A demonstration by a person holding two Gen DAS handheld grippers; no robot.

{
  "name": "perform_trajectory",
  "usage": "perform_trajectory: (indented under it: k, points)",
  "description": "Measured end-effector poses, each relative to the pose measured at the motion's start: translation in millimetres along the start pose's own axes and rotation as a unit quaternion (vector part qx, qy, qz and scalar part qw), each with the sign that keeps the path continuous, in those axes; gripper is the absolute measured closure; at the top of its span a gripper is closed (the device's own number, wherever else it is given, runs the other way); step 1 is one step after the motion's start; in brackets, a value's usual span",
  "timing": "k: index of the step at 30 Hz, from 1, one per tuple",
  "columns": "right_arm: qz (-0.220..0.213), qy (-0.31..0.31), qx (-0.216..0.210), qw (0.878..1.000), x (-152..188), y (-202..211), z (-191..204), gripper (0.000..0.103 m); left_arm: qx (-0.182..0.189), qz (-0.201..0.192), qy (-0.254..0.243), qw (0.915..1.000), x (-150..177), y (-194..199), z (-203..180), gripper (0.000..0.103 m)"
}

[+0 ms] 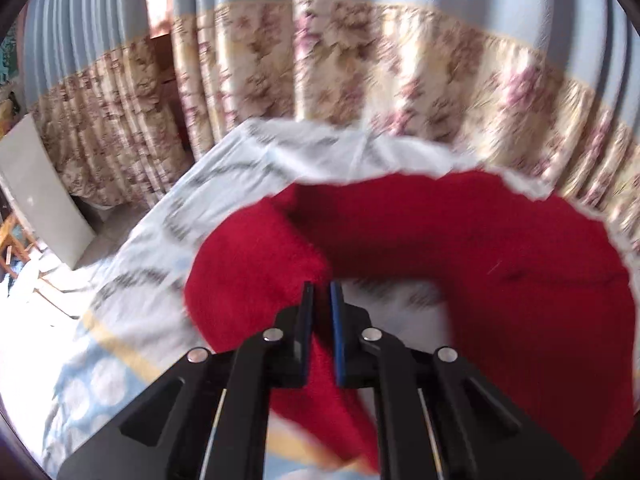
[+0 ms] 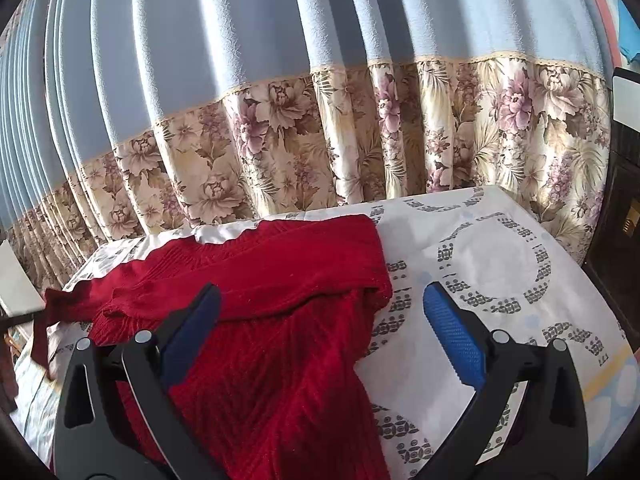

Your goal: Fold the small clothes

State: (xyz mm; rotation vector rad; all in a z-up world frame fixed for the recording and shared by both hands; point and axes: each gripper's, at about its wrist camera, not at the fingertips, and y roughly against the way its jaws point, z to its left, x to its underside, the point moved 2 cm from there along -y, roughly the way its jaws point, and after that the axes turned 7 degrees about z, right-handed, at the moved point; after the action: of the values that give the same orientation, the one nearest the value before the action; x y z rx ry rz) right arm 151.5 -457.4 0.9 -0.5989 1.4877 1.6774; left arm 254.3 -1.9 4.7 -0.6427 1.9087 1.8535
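Red knitted sweater (image 2: 280, 320) lies spread on the white patterned bedsheet (image 2: 500, 248). My left gripper (image 1: 321, 292) pinches its sleeve, mid-fold, I judge; right gripper (image 2: 320, 300) hovers spread. Next: carry sleeve across the body.

matt red knit sweater (image 2: 280, 344) on smooth printed cotton-like sheet (image 2: 480, 248); textured blue pads (image 2: 456, 340).
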Motion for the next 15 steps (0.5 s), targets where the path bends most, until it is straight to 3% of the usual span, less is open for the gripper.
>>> perform_trajectory:
  k: [10, 13, 14, 15]
  points:
    - [0.012, 0.003, 0.008, 1.000, 2.5, -10.1, -3.7, 0.003, 0.115, 0.002, -0.034, 0.9928, -63.5, -24.9, -131.4, 0.095]
    - [0.019, 0.005, 0.013, 1.000, 4.7, -14.8, -5.6, 0.003, 0.144, 0.033, -0.072, 0.9864, -71.2, -50.4, -163.6, 0.087]
    - [0.021, 0.008, 0.015, 1.000, 5.3, -15.7, -5.9, 0.003, 0.142, 0.042, -0.071, 0.9864, -70.8, -57.1, -165.8, 0.066]
    - [0.021, 0.010, 0.015, 1.000, 5.8, -16.7, -5.9, 0.003, 0.137, 0.038, -0.065, 0.9878, -70.4, -58.9, -163.4, 0.026]
